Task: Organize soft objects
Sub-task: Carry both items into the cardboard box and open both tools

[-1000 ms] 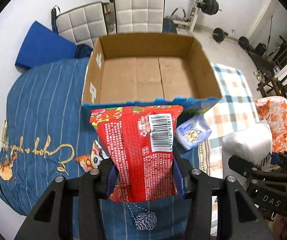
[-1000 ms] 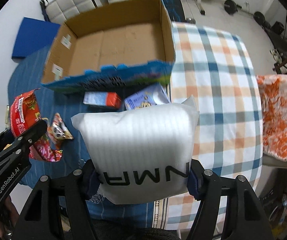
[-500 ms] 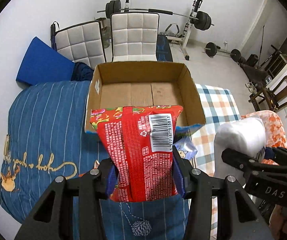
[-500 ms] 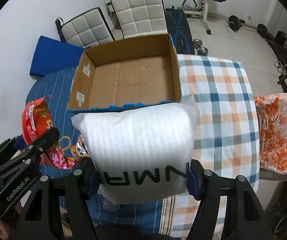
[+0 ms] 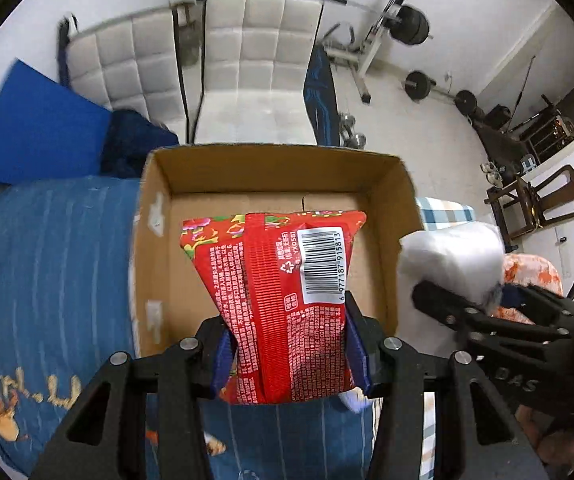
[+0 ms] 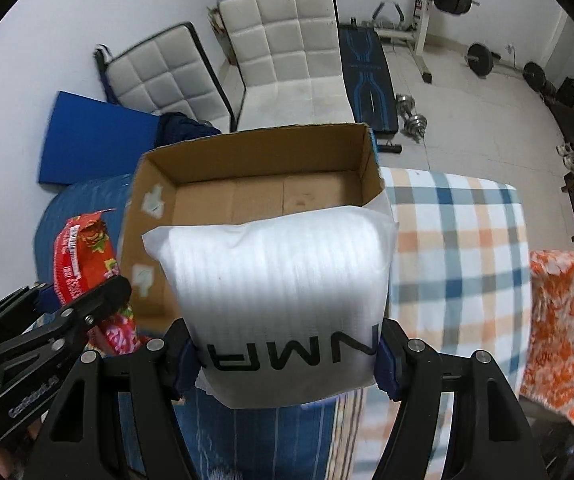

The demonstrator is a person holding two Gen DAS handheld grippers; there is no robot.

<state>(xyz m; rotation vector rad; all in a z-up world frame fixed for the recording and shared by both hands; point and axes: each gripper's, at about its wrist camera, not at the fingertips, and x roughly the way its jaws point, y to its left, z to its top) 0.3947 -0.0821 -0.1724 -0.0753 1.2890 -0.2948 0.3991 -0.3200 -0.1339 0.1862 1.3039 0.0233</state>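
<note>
The left tongs [image 5: 289, 354] clamp narrow on a red snack bag [image 5: 283, 300], which hangs above the open cardboard box [image 5: 155, 264]. The right tongs [image 6: 287, 364] grip a white foam pouch [image 6: 283, 292] wider apart, over the box's near right corner.

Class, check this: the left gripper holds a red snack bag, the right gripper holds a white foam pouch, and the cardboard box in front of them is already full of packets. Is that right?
Not quite. The cardboard box is empty: the left wrist view shows only its bare floor. The rest stands: the left gripper holds the red snack bag, the right gripper the white foam pouch.
</note>
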